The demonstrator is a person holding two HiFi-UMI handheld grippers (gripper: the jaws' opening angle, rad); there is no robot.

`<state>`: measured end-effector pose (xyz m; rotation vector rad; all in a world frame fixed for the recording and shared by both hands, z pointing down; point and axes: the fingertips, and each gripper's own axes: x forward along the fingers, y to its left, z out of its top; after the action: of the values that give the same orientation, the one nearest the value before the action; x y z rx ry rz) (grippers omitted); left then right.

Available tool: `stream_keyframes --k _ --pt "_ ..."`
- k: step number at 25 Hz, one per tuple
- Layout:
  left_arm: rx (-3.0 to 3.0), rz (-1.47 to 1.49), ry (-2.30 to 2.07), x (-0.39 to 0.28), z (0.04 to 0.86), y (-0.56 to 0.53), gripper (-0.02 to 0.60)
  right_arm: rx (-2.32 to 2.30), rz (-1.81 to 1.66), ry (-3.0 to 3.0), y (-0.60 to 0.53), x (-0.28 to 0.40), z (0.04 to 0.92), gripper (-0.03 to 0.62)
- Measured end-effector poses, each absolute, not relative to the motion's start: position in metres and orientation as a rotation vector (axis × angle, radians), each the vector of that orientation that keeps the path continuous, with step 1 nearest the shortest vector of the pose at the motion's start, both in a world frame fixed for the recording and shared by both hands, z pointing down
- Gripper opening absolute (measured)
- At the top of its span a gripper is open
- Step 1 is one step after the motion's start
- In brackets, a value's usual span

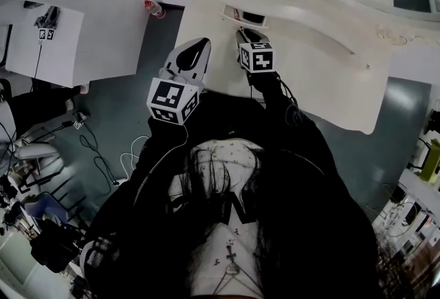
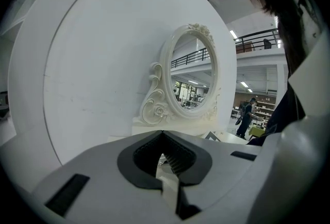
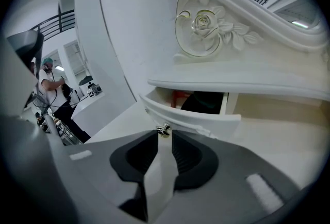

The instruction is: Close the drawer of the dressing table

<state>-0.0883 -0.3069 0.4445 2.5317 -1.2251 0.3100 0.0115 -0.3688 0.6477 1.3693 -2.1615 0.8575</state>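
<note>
The dressing table (image 1: 302,50) occupies the upper right of the head view. It is one white unit with a smooth tabletop. One oval mirror (image 2: 193,76) is carried on it, in a carved frame of scrolls with one rose (image 3: 205,22).

One drawer (image 3: 198,116) stands open below the mirror ledge, at the centre of the right gripper view. A dark item (image 3: 206,102) is seen inside it. One small metal knob (image 3: 164,129) is fitted to its curved front.

Two tools are in use. The right tool (image 3: 164,136) is clenched on the knob at its ribbed jaw tips. The left tool (image 2: 163,134) is held clenched with nothing in it, clear of the drawer.

One red-capped cylinder (image 1: 154,9) lies at upper left beside a white panel (image 1: 103,23). Cables (image 1: 96,153) are spread over the floor at lower left.
</note>
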Motion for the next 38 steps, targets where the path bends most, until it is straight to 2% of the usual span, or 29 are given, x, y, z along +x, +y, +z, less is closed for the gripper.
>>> stream_keyframes --k 38 --pt "2.491 0.315 -1.296 -0.116 0.446 -0.299 0.0 1.4 0.805 -2.153 -0.41 0.033 0.65 0.094"
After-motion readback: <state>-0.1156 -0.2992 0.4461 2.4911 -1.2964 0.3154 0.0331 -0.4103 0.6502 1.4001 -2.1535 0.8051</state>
